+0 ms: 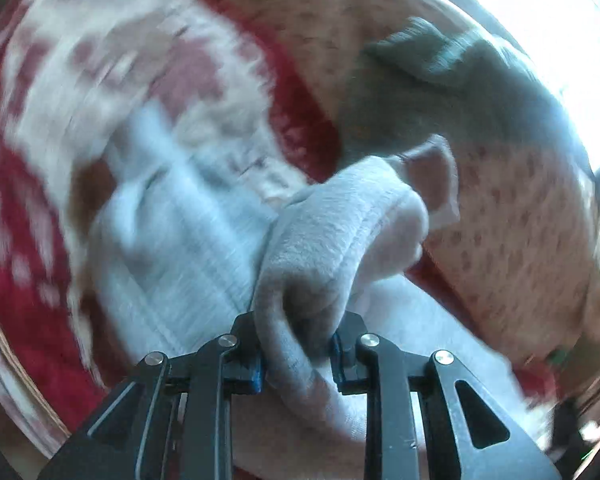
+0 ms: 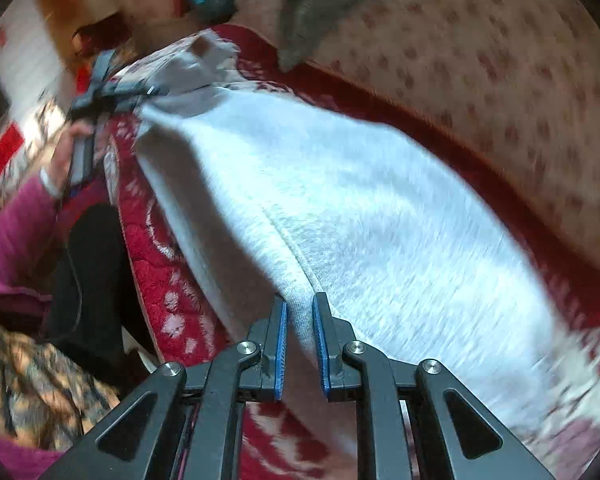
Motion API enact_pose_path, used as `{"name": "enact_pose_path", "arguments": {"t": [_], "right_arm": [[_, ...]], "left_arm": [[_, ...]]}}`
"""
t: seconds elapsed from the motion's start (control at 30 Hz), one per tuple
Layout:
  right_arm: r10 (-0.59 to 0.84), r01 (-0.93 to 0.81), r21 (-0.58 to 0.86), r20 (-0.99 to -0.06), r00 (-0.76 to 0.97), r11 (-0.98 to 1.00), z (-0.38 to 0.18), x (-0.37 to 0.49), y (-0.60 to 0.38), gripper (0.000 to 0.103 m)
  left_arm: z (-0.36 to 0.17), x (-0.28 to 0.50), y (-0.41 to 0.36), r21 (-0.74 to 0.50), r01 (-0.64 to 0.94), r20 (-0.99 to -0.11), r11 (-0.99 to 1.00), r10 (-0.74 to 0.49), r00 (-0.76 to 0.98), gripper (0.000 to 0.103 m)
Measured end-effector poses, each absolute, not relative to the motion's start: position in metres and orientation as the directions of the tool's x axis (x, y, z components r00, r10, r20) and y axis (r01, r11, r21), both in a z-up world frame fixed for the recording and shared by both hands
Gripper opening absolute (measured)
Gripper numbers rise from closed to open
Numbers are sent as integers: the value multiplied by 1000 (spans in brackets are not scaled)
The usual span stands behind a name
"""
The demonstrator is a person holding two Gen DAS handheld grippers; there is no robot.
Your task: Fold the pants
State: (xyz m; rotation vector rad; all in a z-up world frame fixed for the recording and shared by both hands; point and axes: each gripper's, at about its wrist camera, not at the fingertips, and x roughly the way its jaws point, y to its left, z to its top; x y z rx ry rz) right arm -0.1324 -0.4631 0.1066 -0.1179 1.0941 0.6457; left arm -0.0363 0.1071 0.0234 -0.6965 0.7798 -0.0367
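Light grey pants point(image 2: 340, 200) lie stretched over a red and white patterned blanket point(image 2: 156, 280). My right gripper point(image 2: 299, 312) is shut on an edge of the pants near a seam. My left gripper point(image 1: 298, 344) is shut on a bunched thick fold of the pants point(image 1: 324, 240), lifted off the blanket. In the right wrist view the left gripper point(image 2: 100, 96) shows at the far end of the pants, holding the cloth there. Both views are motion blurred.
A beige spotted cover point(image 2: 480, 80) lies beyond the blanket, with a grey-green cloth point(image 2: 312, 4) on it, also in the left wrist view point(image 1: 440, 80). The person's pink sleeve point(image 2: 12, 224) and dark trousers point(image 2: 88, 280) are at the left.
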Motion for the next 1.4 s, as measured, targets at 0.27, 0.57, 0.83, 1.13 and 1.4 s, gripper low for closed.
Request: {"name": "enact_pose_path", "arguments": {"t": [0.27, 0.57, 0.83, 1.13, 1.4], "right_arm": [[549, -513, 357, -784, 289, 780, 119, -163, -462, 8], [614, -276, 550, -672, 413, 788, 100, -164, -495, 18], [658, -87, 722, -566, 497, 687, 80, -179, -523, 80], [646, 97, 825, -503, 574, 556, 68, -187, -566, 82], [615, 129, 873, -430, 661, 471, 60, -186, -584, 83]], "left_arm": [[12, -74, 121, -676, -246, -569, 694, -279, 774, 24], [2, -81, 126, -688, -273, -569, 673, -267, 778, 57], [2, -97, 124, -632, -348, -615, 692, -175, 769, 75], [44, -149, 57, -515, -188, -553, 836, -157, 818, 77], [50, -144, -75, -512, 124, -571, 850, -444, 690, 89]]}}
